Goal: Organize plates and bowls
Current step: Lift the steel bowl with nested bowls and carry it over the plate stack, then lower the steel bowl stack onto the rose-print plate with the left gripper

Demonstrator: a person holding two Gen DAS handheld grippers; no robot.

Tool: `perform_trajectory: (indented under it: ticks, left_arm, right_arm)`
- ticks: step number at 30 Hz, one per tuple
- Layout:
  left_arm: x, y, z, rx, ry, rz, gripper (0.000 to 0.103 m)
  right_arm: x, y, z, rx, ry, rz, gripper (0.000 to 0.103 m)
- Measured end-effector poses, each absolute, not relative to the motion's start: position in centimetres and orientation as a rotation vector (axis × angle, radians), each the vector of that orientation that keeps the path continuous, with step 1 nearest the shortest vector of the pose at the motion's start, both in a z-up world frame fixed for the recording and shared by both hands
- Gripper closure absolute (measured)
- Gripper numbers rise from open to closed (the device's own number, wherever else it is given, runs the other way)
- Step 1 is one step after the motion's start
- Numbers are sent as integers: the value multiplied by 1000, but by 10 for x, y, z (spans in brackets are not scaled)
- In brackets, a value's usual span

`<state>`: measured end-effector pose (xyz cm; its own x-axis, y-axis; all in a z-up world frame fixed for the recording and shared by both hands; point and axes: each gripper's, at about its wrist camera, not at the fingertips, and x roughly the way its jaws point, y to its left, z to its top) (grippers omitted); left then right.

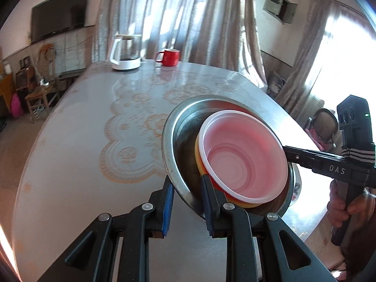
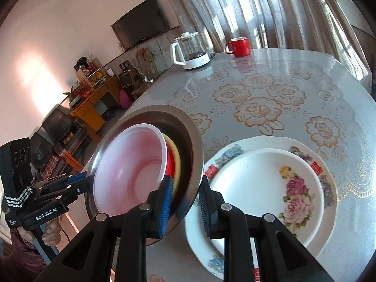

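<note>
gripping opposite rims of the steel bowl [image 2: 190, 141], the left tongs [image 1: 188, 202] and right tongs [image 2: 184, 202] carry it, tilted, with nested plastic bowls [image 1: 244, 157], beside the stacked floral plates [image 2: 270, 188] on the worktop [image 2: 282, 82]; judged next: lowering it level onto them.

Black tongs [image 1: 186, 205], blue ribbed pads [image 1: 168, 208], silver screws.

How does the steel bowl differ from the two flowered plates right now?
The steel bowl is plain grey metal; the flowered plates are white with printed roses. The bowl is tilted, its rim between the fingers of both the left gripper and right gripper; the plates lie flat on the table, ungripped. The bowl holds a red bowl; the plates hold nothing.
</note>
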<state>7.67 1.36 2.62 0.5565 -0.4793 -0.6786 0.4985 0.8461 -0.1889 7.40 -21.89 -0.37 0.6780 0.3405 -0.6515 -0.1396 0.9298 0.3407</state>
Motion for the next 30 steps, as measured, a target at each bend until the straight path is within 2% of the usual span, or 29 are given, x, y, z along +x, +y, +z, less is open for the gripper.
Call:
perform_trajectory:
  ticks: [14,30]
  left_arm:
    - [92,-83,23,111,855,-694,80]
    - [98,-111,0,159,921,-706,79]
  right_arm:
    - [47,-302,-12,374,777,77,80]
    - [50,-329,-39,440,841,8,80]
